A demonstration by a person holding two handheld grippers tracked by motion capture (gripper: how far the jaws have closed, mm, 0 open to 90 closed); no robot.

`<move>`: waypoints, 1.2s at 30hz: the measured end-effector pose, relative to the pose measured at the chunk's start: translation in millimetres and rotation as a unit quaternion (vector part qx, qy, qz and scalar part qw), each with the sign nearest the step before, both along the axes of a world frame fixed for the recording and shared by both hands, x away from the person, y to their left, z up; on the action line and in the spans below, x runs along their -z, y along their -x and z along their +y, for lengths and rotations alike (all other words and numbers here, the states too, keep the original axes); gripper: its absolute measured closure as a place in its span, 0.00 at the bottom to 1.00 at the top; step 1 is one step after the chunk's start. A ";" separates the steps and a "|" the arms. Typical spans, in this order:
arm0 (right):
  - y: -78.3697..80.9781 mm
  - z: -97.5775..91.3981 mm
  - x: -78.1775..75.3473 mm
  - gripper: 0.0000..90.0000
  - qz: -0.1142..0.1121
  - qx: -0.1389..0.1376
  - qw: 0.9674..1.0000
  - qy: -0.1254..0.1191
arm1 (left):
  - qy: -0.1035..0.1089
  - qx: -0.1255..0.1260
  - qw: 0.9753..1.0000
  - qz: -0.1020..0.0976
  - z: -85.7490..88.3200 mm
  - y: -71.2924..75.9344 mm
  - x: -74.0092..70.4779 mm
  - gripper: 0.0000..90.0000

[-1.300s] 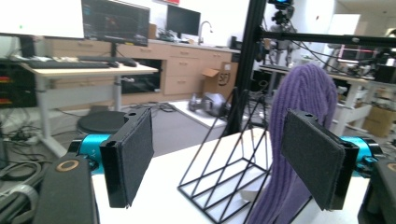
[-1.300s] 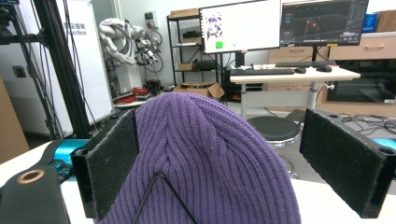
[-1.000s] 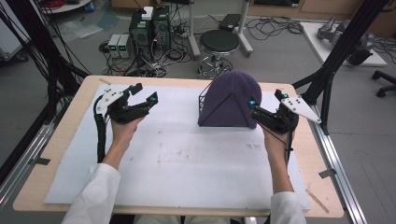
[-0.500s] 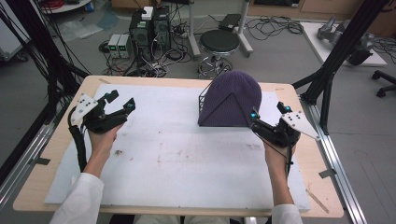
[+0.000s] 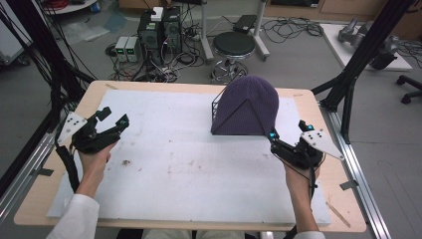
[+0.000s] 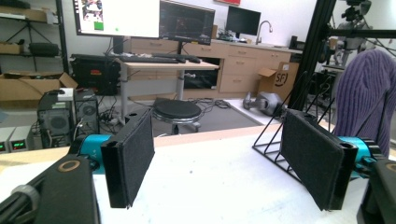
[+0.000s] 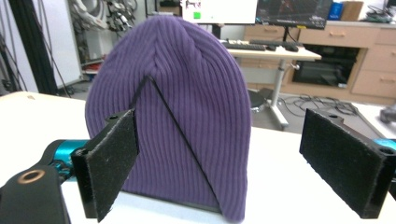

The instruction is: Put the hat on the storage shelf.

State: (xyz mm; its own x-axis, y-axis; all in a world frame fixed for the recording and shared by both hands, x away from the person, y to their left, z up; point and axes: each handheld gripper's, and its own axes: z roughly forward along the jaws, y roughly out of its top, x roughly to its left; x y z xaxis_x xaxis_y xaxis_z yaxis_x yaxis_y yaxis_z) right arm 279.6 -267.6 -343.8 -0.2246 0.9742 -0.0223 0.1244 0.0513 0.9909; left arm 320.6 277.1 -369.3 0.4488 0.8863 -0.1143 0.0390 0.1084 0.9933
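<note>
A purple ribbed beanie point(image 5: 246, 107) is pulled over a black wire stand point(image 5: 217, 107) at the back right of the white sheet. My right gripper point(image 5: 288, 132) is open just off the hat's near right corner, clear of it. In the right gripper view the beanie point(image 7: 187, 93) stands straight ahead, beyond the open right gripper point(image 7: 229, 163). My left gripper point(image 5: 114, 117) is open at the table's left side, far from the hat and holding nothing. In the left gripper view the left gripper point(image 6: 222, 158) has wide-apart pads, with the beanie point(image 6: 364, 93) and wire stand point(image 6: 280, 140) at the right.
A white sheet point(image 5: 174, 164) covers most of the wooden table point(image 5: 308, 99). Black frame posts point(image 5: 348, 89) rise at both sides. On the floor past the far edge are a stool point(image 5: 234, 45) and computer boxes point(image 5: 159, 30).
My left gripper has moved left and back toward the person. My right gripper has drawn away from the beanie toward the near right. Both stay open.
</note>
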 end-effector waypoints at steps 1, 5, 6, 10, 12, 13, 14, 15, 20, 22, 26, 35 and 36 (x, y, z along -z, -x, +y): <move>2.2 -0.5 1.7 0.12 0.004 0.002 1.000 -0.002 | 0.001 -0.003 1.000 0.001 1.6 1.5 0.7 0.29; 7.7 -3.6 11.3 0.12 0.011 0.007 1.000 -0.003 | -0.002 -0.010 1.000 0.001 7.0 6.5 4.3 0.29; 8.3 -4.3 13.5 0.12 0.012 0.009 1.000 -0.005 | -0.006 -0.014 1.000 0.000 8.1 7.3 5.9 0.29; 9.8 -5.6 28.3 0.12 0.016 0.018 1.000 -0.013 | -0.005 -0.029 1.000 0.009 13.3 9.0 17.1 0.26; 10.5 -5.8 36.4 0.12 0.020 0.019 1.000 -0.009 | -0.006 -0.033 0.999 0.012 15.4 10.5 22.5 0.26; 10.9 -6.5 41.2 0.12 0.023 0.023 0.999 -0.006 | -0.005 -0.035 0.999 0.013 16.2 11.0 24.4 0.26; 11.3 -7.0 43.9 0.12 0.026 0.026 0.999 -0.008 | -0.002 -0.036 0.999 0.015 17.3 11.6 26.8 0.26; 11.8 -8.2 47.3 0.12 0.027 0.032 0.999 -0.010 | -0.003 -0.037 0.999 0.018 18.6 12.4 28.8 0.26; 15.3 -14.1 61.4 0.12 0.031 0.050 0.998 -0.026 | -0.006 -0.044 0.999 0.024 23.5 17.5 37.7 0.26; 17.0 -14.7 64.8 0.12 0.031 0.056 0.998 -0.023 | -0.006 -0.047 0.998 0.029 25.6 18.1 41.0 0.26; 21.7 -11.9 72.4 0.12 0.030 0.071 0.997 -0.001 | -0.009 -0.058 0.998 0.040 31.8 20.9 49.8 0.26; 28.3 -2.1 86.7 0.12 0.045 0.072 0.996 0.010 | -0.016 -0.059 0.997 0.042 35.1 31.7 62.5 0.25; 29.2 -1.0 87.5 0.12 0.044 0.073 0.996 0.009 | -0.017 -0.058 0.997 0.042 35.2 33.0 63.2 0.25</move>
State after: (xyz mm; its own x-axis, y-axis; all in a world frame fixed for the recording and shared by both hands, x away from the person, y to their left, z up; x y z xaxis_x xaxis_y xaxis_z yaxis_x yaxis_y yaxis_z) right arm 250.4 -268.6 -431.3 -0.0816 0.9963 -0.0265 0.2187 0.0439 0.9748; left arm 287.5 312.3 -432.5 0.3326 0.9359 -0.1158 0.1119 0.0827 0.9903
